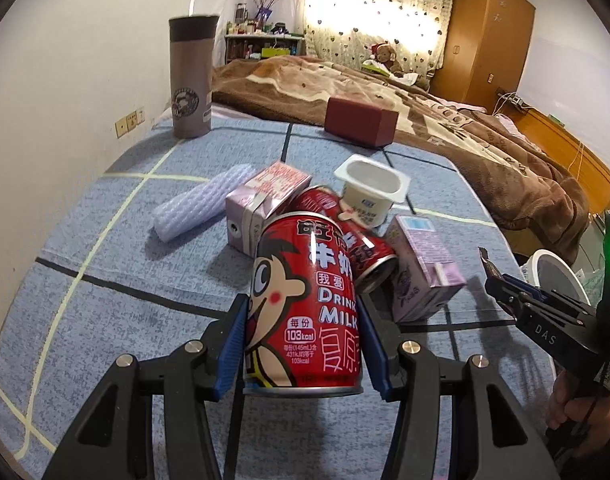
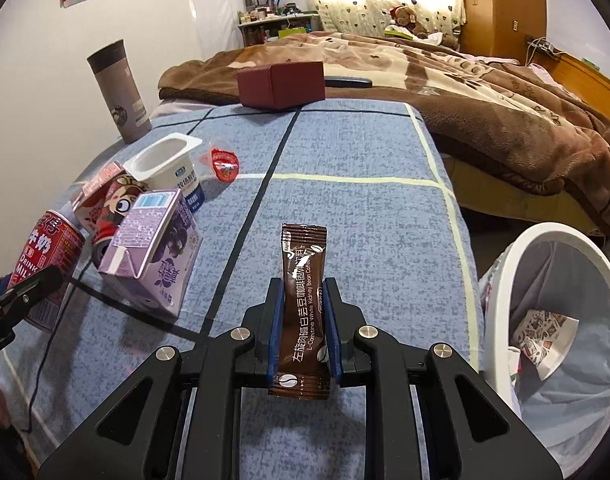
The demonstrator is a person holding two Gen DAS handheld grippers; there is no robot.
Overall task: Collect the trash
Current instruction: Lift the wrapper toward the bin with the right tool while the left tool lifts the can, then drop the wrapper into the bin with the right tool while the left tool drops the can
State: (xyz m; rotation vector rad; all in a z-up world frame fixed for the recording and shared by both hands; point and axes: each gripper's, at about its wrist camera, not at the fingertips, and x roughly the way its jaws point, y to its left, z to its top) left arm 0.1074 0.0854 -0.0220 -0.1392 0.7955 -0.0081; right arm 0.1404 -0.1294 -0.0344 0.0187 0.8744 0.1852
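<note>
Two hand-held grippers over a blue checked bedsheet, each already loaded w/ one piece of trash. Left gripper: blue pads clamp a red milk can by its sides, jaws part-way wide to fit the can's girth; the can looks lifted clear of the sheet, top tilted away from the camera. Right gripper: jaws nearly together, pinching a flat brown coffee sachet by its long edges, sachet pointing forward so it can likely drop free when let go. Remaining trash sits clustered on the sheet: a second red can lying on its side, two purple drink cartons and touching it, a white yogurt cup behind, a red jelly lid just beside the cup. Destination: white-rimmed bin w/ liner, beside the bed at the right gripper's side, some paper already in it. Thermos and maroon box stand farther back, prob. not trash. Judgement: grasp step done for both; next is carry to bin, right hand nearer.
</note>
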